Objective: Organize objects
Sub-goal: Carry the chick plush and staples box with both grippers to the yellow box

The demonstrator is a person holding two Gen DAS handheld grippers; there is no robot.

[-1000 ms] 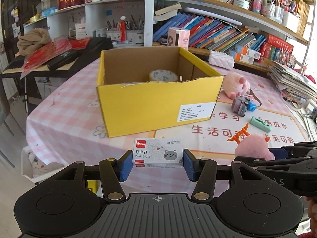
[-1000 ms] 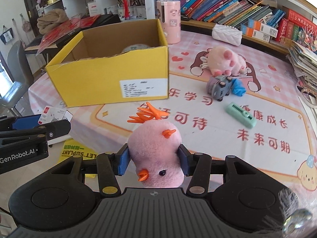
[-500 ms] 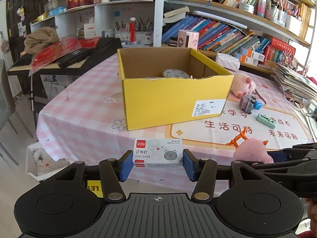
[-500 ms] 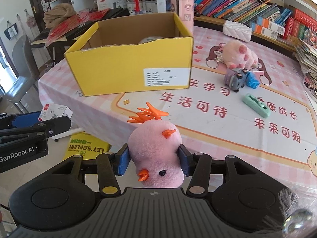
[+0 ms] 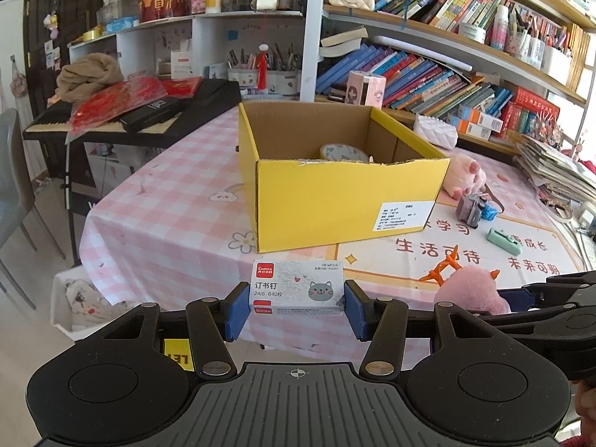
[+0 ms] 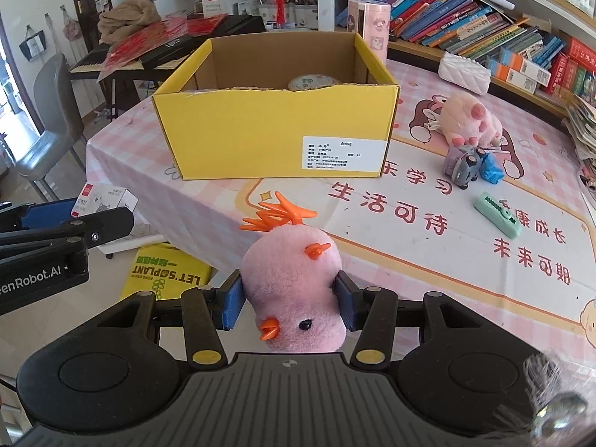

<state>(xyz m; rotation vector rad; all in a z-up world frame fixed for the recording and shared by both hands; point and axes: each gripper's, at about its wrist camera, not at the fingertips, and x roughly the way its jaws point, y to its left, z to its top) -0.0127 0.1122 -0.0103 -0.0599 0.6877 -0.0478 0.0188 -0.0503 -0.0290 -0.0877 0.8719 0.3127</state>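
The left gripper (image 5: 296, 307) is clamping a small staple box (image 5: 297, 287) between its blue pads (image 5: 237, 311), the box sitting level with its cat print facing up. Straight ahead of it and a little to its right, the open yellow carton (image 5: 335, 201) is standing on the pink checked table (image 5: 167, 201), well apart from the gripper, with a tape roll (image 5: 343, 152) lying inside near the far wall. The right gripper (image 6: 290, 307) is squeezing a pink plush chick (image 6: 292, 290) at its sides, beak pointing back toward the camera and orange feet (image 6: 277, 216) sticking forward. The carton is lying ahead of this gripper too, slightly to its left. Ahead and to its right, a green stapler (image 6: 497, 214), a grey toy car (image 6: 463, 165) and a pink plush paw (image 6: 471, 121) are resting on the table. The two grippers are hanging side by side off the table's near edge, over the floor.
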